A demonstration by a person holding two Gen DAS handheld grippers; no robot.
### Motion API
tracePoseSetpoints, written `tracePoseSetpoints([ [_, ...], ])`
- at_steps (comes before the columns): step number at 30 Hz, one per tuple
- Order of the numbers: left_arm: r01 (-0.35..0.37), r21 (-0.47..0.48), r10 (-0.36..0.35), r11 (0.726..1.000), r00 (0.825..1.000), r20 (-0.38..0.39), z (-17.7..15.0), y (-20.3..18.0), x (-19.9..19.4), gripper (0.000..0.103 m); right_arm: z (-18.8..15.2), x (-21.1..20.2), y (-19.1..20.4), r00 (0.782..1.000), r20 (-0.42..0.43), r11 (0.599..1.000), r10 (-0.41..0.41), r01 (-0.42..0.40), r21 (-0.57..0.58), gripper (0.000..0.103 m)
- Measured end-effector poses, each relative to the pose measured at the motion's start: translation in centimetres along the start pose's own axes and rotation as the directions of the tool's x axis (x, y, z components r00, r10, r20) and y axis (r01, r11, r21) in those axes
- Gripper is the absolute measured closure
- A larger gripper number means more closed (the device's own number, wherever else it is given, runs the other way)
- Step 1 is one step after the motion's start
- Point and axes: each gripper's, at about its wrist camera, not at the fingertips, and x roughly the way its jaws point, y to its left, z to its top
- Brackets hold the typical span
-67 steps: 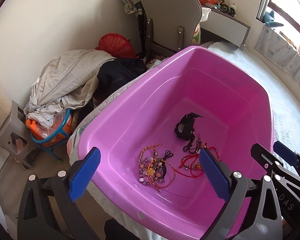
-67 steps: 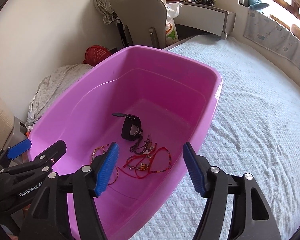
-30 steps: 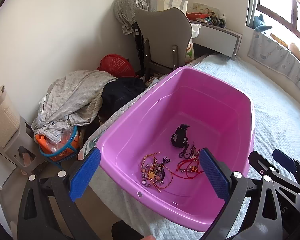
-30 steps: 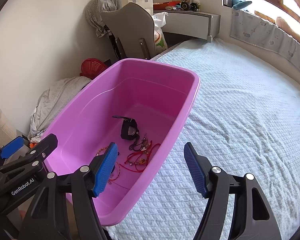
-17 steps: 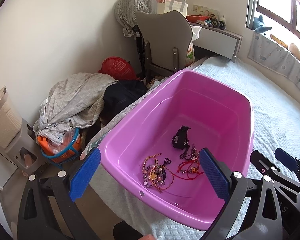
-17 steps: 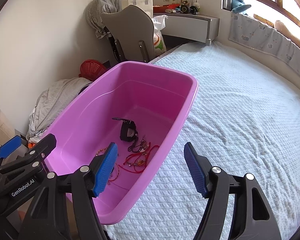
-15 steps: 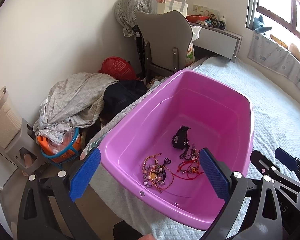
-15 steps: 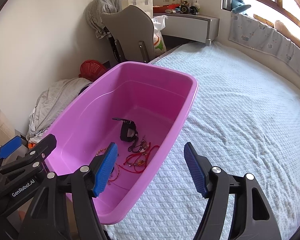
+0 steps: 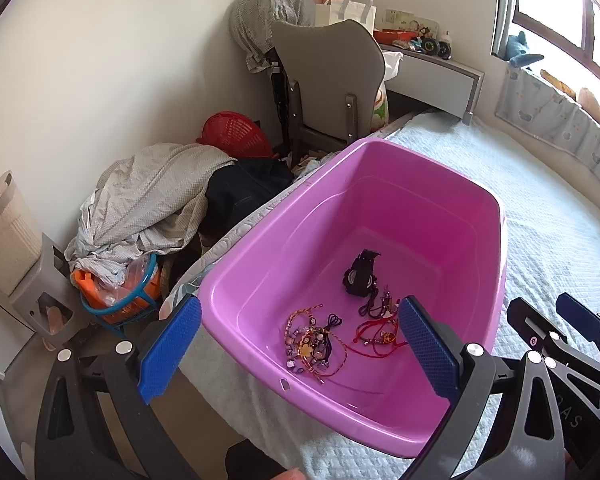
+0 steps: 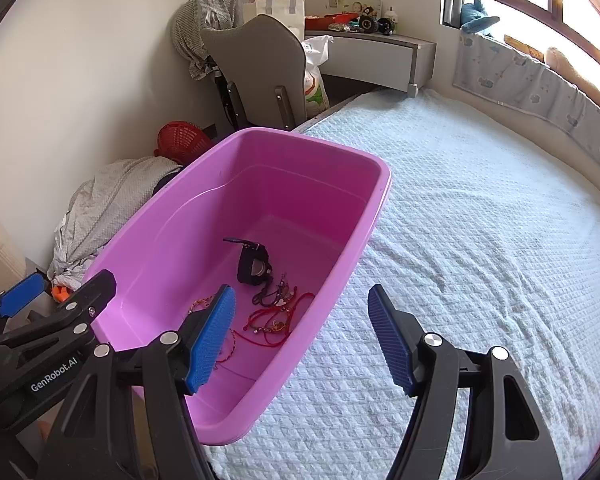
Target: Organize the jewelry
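1. The pink tub [image 9: 452, 184] sits on the near left edge of the bed [image 10: 480, 240].
2. On the tub floor lie a black watch [image 9: 360, 276], red cord bracelets [image 9: 376, 334] and a beaded tangle [image 9: 312, 344].
3. The left gripper [image 9: 300, 344] hangs above, jaws wide, nothing between them.
4. The right gripper [image 10: 302, 332] is spread wide too, empty, straddling the tub's right wall.
5. Left of the bed: heaped clothes [image 9: 148, 200], red basket [image 9: 236, 136], grey chair [image 9: 328, 84].
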Motion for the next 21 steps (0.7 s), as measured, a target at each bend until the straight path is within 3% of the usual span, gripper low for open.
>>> tracePoseSetpoints([
  [21, 0.004, -0.015, -0.004, 1.000, 1.000, -0.022, -0.15, 0.11, 0.59, 0.006, 0.06, 0.00, 0.20, 1.000, -0.002, 1.000, 0.004, -0.004, 0.009, 0.037],
])
